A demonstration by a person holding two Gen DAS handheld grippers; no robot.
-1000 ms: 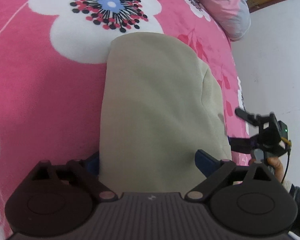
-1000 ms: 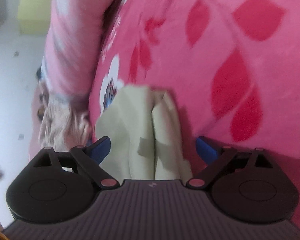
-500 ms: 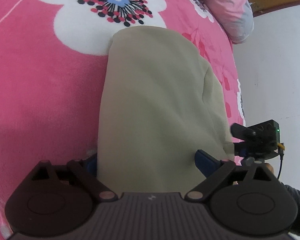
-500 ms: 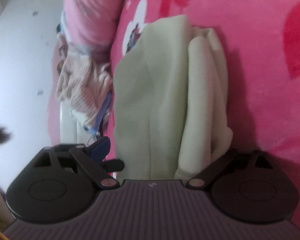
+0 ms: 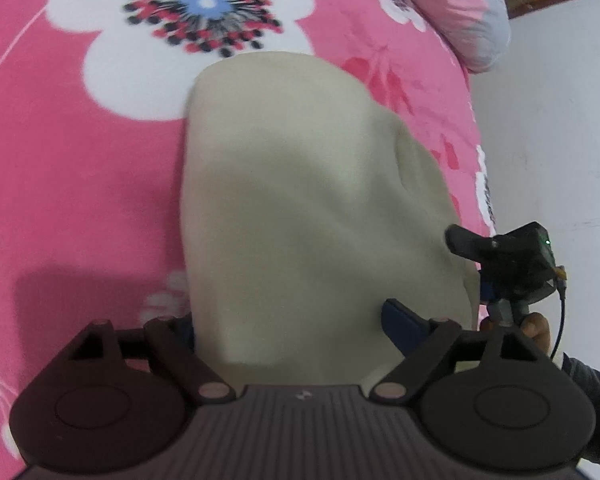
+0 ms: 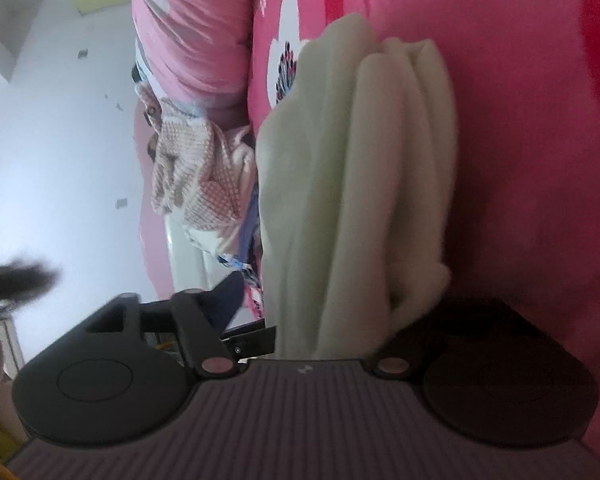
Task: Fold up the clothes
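A folded cream garment (image 5: 300, 208) lies on a pink floral blanket (image 5: 80, 184). My left gripper (image 5: 296, 324) is open, its blue-tipped fingers (image 5: 400, 318) straddling the garment's near edge; the left fingertip is mostly hidden by cloth. My right gripper shows in the left wrist view (image 5: 496, 264) at the garment's right edge. In the right wrist view the garment (image 6: 360, 184) shows as stacked folds between the open jaws of the right gripper (image 6: 320, 300); the right fingertip is hidden under cloth.
A pink pillow (image 5: 460, 4) lies at the far right of the bed. A pink knitted garment (image 6: 192, 176) and other clothes lie past the cream one. The bed edge and white floor (image 5: 552, 132) are on the right.
Both grippers have moved closer along the garment. The right gripper has gone from the bed's surface to the garment's side edge, which now fills the gap between its jaws.
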